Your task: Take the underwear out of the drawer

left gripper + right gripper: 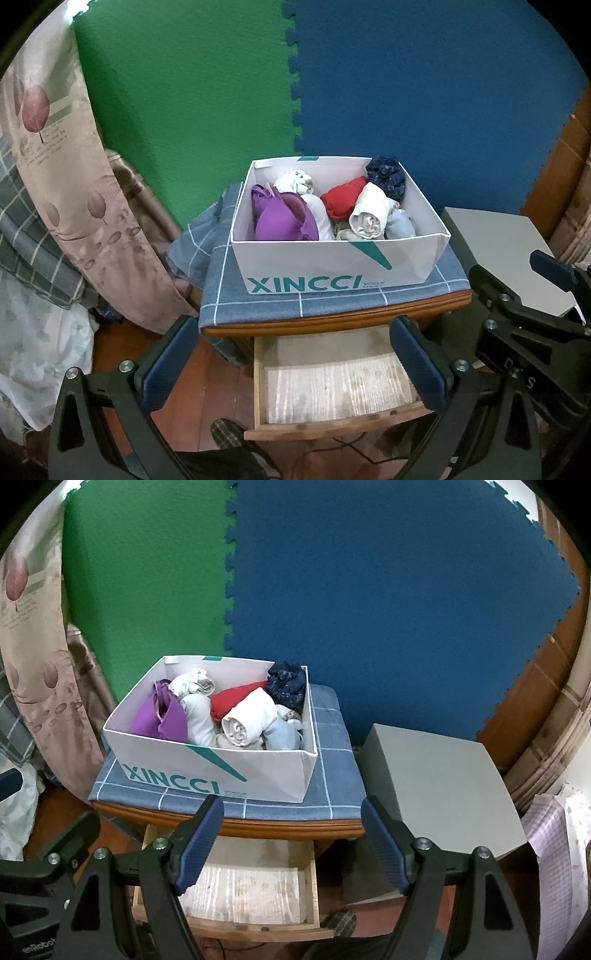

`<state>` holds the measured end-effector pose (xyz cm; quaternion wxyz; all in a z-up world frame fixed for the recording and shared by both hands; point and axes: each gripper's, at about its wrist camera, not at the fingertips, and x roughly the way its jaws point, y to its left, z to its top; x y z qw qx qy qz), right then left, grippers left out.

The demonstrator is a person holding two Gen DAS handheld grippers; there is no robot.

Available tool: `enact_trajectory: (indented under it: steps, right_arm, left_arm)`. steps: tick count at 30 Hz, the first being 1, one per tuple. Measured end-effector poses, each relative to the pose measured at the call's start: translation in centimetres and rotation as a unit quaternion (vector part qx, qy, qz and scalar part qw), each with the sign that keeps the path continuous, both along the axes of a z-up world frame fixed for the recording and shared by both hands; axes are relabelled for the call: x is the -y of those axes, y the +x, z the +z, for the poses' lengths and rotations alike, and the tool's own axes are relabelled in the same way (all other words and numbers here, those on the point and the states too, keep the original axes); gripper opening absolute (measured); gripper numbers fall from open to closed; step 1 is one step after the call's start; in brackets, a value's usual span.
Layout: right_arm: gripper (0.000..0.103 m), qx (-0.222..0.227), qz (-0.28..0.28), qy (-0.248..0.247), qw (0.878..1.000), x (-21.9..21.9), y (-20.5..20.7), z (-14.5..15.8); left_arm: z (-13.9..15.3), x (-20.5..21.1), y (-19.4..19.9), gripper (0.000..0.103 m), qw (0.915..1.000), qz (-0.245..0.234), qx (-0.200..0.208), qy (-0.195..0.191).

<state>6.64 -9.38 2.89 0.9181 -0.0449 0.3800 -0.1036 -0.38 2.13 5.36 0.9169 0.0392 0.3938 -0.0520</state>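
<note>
The wooden drawer [332, 424] [314, 890] of the nightstand is pulled out and shows only a pale paper liner. On the nightstand stands a white XINCCI box [332, 266] [221, 771] holding several rolled garments: a purple bra [284, 218] [159, 716], a red piece [343, 201] [236, 699], a white roll [369, 218] [247, 720] and a dark blue piece [386, 175] [288, 685]. My left gripper [295, 358] hangs open above the drawer with nothing between its fingers. My right gripper [295, 838] is open and empty too, in front of the nightstand's edge.
A blue checked cloth [332, 302] covers the nightstand top. A grey box [436, 782] stands to the right of it. Patterned curtain [55, 166] and bedding lie at the left. Green and blue foam mats [369, 590] cover the wall behind. A plaid slipper [229, 435] is below the drawer.
</note>
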Motion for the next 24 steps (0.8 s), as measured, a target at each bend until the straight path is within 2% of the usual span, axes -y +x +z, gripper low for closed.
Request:
enact_trajectory:
  steps: [9, 18, 24]
  right_arm:
    - [0.079, 0.0, 0.008, 0.001, 1.0, 0.5, -0.4, -0.3]
    - [0.079, -0.018, -0.031, 0.025, 0.999, 5.8, -1.3, -2.3]
    - [0.079, -0.024, -0.038, 0.03, 0.999, 7.2, -2.2, -3.3]
  left_arm:
    - [0.4, -0.3, -0.3, 0.103, 1.0, 0.004, 0.005, -0.005]
    - [-0.1, -1.8, -0.2, 0.103, 0.9998, 0.019, -0.001, -0.004]
    - [-0.3, -1.1, -0.4, 0.103, 0.9999, 0.012, 0.0, -0.002]
